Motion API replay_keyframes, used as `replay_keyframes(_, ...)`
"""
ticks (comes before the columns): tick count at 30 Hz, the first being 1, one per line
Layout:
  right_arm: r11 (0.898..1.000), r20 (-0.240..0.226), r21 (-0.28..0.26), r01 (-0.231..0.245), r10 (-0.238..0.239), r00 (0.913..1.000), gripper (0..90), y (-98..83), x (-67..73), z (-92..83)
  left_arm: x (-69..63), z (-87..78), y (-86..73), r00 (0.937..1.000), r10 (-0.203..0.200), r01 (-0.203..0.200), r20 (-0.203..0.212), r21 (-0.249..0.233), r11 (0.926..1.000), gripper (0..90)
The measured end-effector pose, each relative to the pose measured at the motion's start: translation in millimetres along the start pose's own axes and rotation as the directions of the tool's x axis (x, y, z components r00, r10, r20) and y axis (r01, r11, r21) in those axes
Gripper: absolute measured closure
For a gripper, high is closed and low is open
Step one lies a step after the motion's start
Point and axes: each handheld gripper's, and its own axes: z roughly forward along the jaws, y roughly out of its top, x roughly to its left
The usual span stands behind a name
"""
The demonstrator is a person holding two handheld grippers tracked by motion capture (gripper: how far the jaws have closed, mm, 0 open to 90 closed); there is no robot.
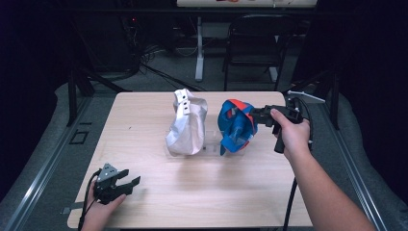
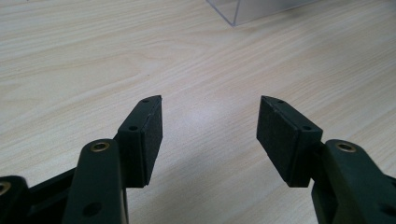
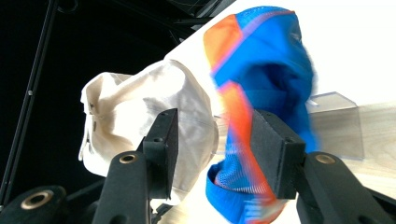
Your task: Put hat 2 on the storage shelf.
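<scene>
1. The blue and orange cap (image 1: 236, 126) stands right of centre in the high view, on a clear stand (image 1: 210, 148); the right gripper (image 1: 256, 116) touches its right side.
2. In the right gripper view, the jaws are parted around the cap's orange band (image 3: 239, 126); whether they press it I cannot tell.
3. A white cap (image 1: 187, 124) stands just left on the same stand.
4. The left gripper (image 1: 126, 184), lower left, is spread wide over the bare wooden table (image 1: 202, 192).
5. The left gripper view shows one corner of the stand at the top edge.

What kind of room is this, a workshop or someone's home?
Probably a lab or recording studio, not a home: a lone wooden table ringed by dark curtains, loose cables on the floor behind, and a person working a handheld claw at a blue-and-orange cap.
</scene>
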Motion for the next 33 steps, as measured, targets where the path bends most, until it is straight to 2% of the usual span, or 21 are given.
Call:
replay_keyframes(7, 1.0, -0.008, 0.0, 0.014, -0.014, 0.9999, 52.0, -9.0, -9.1, -5.1, -0.1, 0.7, -0.3, 1.0, 0.001, -0.001, -0.003, -0.011, 0.9999, 41.3)
replay_keyframes(8, 1.0, -0.005, 0.004, 0.024, -0.024, 0.9997, 51.9, -11.5, -10.5, -5.2, 0.2, 0.0, 0.1, 1.0, 0.006, -0.006, 0.0, 0.0, 1.0, 41.3)
replay_keyframes(19, 0.995, 0.017, 0.022, 0.096, -0.096, 0.9952, 50.5, -43.4, -25.1, 0.1, 0.2, 1.3, -1.0, 0.9999, 0.001, -0.001, -0.012, -0.002, 1.0, 40.7)
replay_keyframes(22, 0.989, 0.039, 0.038, 0.145, -0.147, 0.9884, 49.8, -56.0, -30.2, 2.5, -0.3, 1.7, -1.1, 0.9999, 0.0, 0.0, -0.012, -0.002, 1.0, 40.7)
replay_keyframes(25, 0.984, 0.049, 0.041, 0.171, -0.173, 0.9838, 49.4, -68.4, -36.0, 6.5, -0.4, 1.6, -1.3, 0.9999, 0.001, -0.001, -0.012, 0.003, 1.0, 40.7)
replay_keyframes(27, 0.978, 0.07, 0.059, 0.199, -0.203, 0.9766, 49.4, -76.8, -40.7, 8.8, -0.6, 2.1, -1.6, 0.9999, -0.003, 0.003, -0.012, 0.002, 1.0, 40.7)
replay_keyframes(32, 0.973, 0.083, 0.063, 0.221, -0.226, 0.9707, 49.4, -97.6, -56.0, 17.0, -0.8, 2.7, -1.8, 1.0, -0.002, 0.002, -0.01, 0.004, 1.0, 40.7)
replay_keyframes(33, 0.975, 0.082, 0.051, 0.214, -0.218, 0.9725, 49.4, -102.3, -59.3, 19.2, -0.8, 2.7, -1.9, 0.9999, -0.002, 0.002, -0.01, 0.004, 1.0, 40.7)
